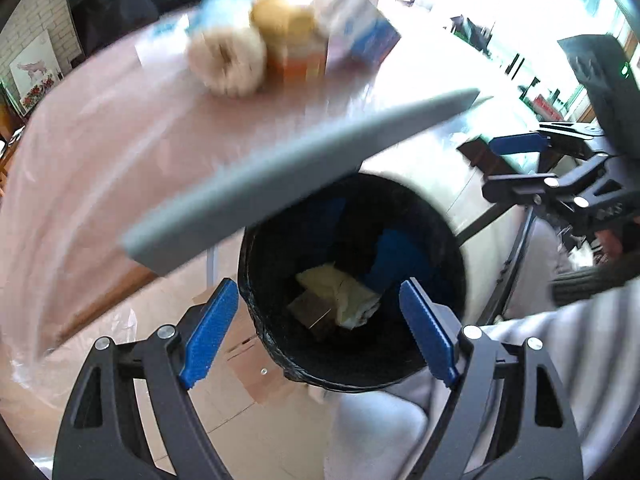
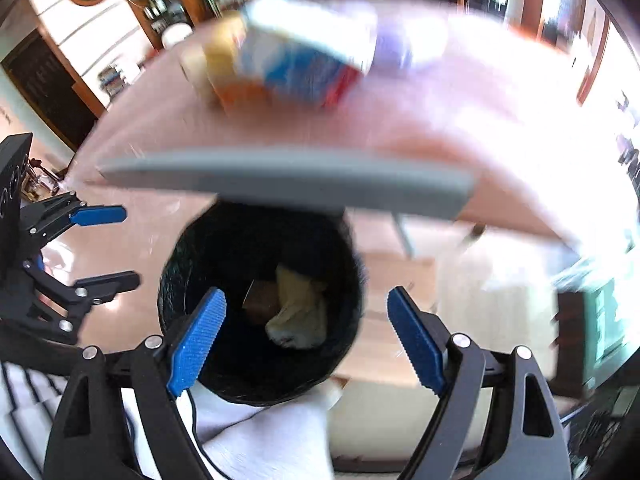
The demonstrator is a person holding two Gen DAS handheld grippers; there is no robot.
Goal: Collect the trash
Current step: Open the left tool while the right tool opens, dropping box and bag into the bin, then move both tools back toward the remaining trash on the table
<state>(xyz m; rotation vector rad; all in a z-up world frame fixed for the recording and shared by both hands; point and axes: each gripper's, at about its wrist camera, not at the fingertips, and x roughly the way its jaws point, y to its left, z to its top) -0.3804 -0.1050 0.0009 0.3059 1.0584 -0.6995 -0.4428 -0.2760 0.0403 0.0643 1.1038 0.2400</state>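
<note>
I record the table first: a broad top under a pinkish, glossy plastic cover, with a thick flat grey edge running across both views. Motion blur softens most of it.

Below that edge stands the bin, round, lined with a crinkled black bag. Inside lies the trash: a crumpled pale yellow wrapper and a flat brown cardboard piece touching it, with blue material against the far wall.

On the tabletop sit a blue-and-white carton, boxy, an orange-and-yellow container just beside it, and a white fluffy ring-shaped item touching that container. Blur prevents closer identification.

My left gripper hangs above the bin mouth, its ridged blue pads spread wide, holding nothing. My right gripper is likewise over the bin, pads wide apart and bare.
</note>
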